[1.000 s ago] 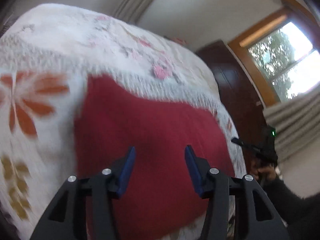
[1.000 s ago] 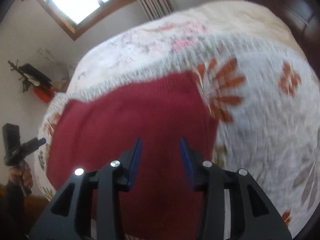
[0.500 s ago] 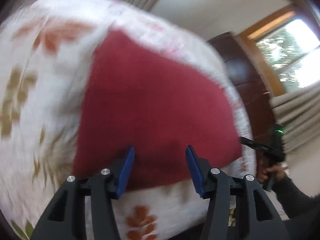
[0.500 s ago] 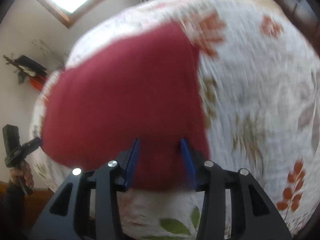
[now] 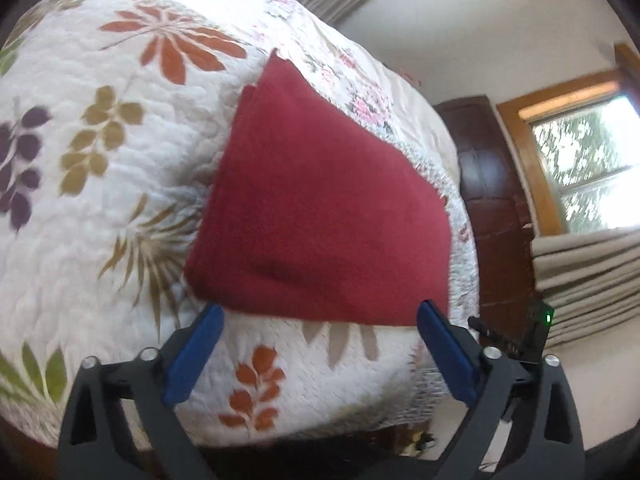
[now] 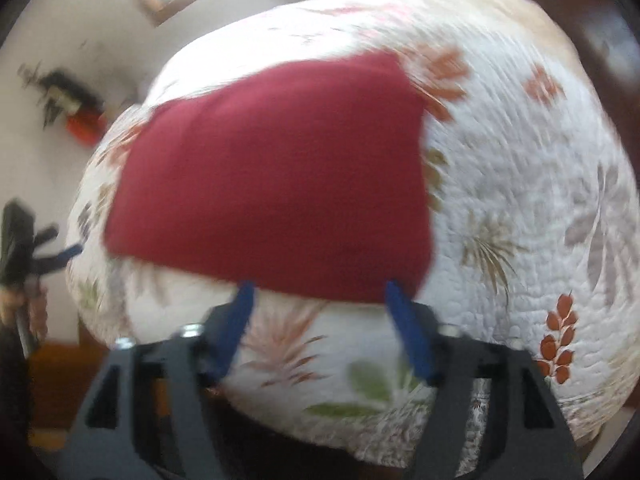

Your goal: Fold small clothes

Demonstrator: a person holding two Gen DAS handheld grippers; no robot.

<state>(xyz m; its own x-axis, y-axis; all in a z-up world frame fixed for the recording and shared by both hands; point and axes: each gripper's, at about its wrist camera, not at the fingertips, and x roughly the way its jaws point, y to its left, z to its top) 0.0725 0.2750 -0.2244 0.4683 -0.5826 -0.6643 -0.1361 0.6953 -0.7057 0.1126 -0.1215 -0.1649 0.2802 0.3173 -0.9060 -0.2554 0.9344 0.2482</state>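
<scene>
Both grippers have come back toward me over the last second, and their blue fingers, which stood close together over the red cloth, are now spread wide with nothing between them. From my left wrist camera I see the left gripper hanging just off the near edge of the folded red garment, its fingers parted to either side and clear of the fabric. That garment lies flat on the floral quilt, a layered corner showing at its far end, with orange, olive and purple leaf prints on the bedspread to its left and a small orange sprig near me. Farther right in that view stand a dark wooden headboard or cabinet, a wood-framed window and beige curtains; low at the right edge I catch part of my other tool with a green light. From the right wrist camera, blurred by motion, the right gripper is likewise splayed apart and empty, tips just short of the garment's near hem, and the quilt stretches away to the right
</scene>
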